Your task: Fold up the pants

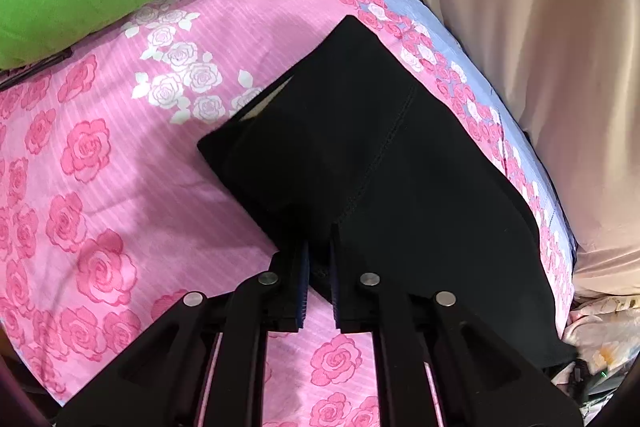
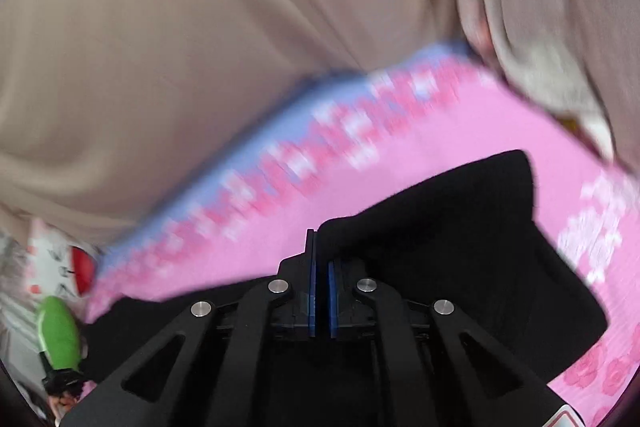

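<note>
Left wrist: both grippers pinch smooth black pants (angular folds) on rose-print sheet.

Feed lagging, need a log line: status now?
left gripper: shut on black pants | right gripper: shut on pants | pants on pink sheet
</note>
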Tool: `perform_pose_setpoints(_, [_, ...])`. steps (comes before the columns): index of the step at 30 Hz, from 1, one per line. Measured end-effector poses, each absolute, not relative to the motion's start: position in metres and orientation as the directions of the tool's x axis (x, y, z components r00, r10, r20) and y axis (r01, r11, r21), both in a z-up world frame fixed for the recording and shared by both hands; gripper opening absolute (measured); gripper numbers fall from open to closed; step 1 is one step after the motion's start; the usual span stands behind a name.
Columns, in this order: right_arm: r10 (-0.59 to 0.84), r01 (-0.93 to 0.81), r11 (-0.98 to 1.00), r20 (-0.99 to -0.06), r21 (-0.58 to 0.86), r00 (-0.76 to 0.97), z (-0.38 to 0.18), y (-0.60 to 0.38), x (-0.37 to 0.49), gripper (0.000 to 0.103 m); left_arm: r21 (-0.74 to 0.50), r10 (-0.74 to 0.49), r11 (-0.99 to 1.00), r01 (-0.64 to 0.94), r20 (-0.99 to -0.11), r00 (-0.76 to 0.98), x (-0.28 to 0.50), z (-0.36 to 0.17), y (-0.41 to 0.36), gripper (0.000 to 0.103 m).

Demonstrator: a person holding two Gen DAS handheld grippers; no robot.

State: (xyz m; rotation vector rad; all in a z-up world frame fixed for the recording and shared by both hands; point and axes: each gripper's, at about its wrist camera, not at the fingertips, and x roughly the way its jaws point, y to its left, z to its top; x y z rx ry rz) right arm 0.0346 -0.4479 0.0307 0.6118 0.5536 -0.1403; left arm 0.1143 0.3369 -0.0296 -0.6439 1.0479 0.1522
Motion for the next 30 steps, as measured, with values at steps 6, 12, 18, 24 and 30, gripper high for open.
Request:
perform_pose_setpoints(6, [-0.020,0.353,0.855,-0.657,0.379,0.754,-0.006,-0.458,-0.020,0.004,-0.400,-0.174,0.829,-0.391,-0.849,0.499,0.111,-0.034,0.338,0.010])
perform_pose_setpoints(12, [-0.018,0.438,0.791,-0.700,0.427,0.714,-0.046,-0.474,-0.037,0.023,-0.348,-0.140,0.857,-0.381,-0.868,0.477,0.114,-0.030,0.330,0.011])
perform_pose_setpoints(18, [-0.022,0.426,0.786,-0.668,0.449,0.744,-0.036,-0.482,-0.036,0.004,-0.306,-0.102,0.875,-0.376,-0.875,0.474,0.119,-0.016,0.333,0.008])
perform_pose_setpoints(24, [-0.085,0.416,0.817,-0.631,0.399,0.771,-0.017,-0.466,-0.064,0.005,-0.241,-0.063,0.902,-0.358,-0.894,0.444,0.118,-0.008,0.343,0.011])
perform_pose_setpoints(30, [-0.166,0.504,0.796,-0.680,0.336,0.714,-0.035,-0.446,-0.083,0.028,-0.073,0.129,0.918,-0.390,-0.875,0.467,0.094,0.008,0.328,0.019])
